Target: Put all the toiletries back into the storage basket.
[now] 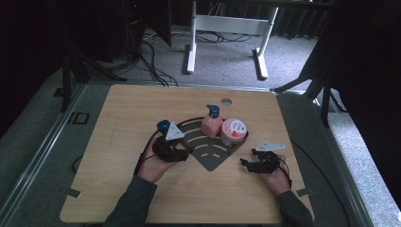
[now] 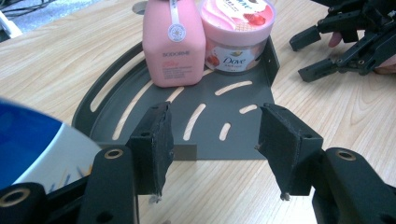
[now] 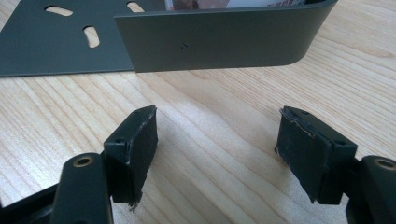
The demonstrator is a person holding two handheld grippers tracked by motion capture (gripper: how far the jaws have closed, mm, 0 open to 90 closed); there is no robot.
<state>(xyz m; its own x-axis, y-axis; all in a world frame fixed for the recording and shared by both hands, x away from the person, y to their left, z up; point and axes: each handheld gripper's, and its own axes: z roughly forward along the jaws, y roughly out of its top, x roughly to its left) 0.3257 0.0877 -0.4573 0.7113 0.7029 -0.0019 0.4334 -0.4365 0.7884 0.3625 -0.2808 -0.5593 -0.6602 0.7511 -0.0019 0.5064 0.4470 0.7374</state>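
The left tool stands wide and empty; a blurred blue-and-white object, cut off, crowds its left. Ahead of the equally wide, empty right tool, the dark grey metal corner shelf's wall hides the pink-lidded cream jar and the pink plastic pump bottle.

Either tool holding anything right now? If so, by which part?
Nothing is held. The left tool is open in front of the grey rack; the right tool is open over bare table.

From the left gripper view, the tall pink plastic bottle loses its cap to the top edge, and the round pink-lidded cream jar is cropped there too. A blurred blue-and-white shape at the left is too close to identify. In the right gripper view, the dark grey metal corner shelf hides both containers behind its wall.
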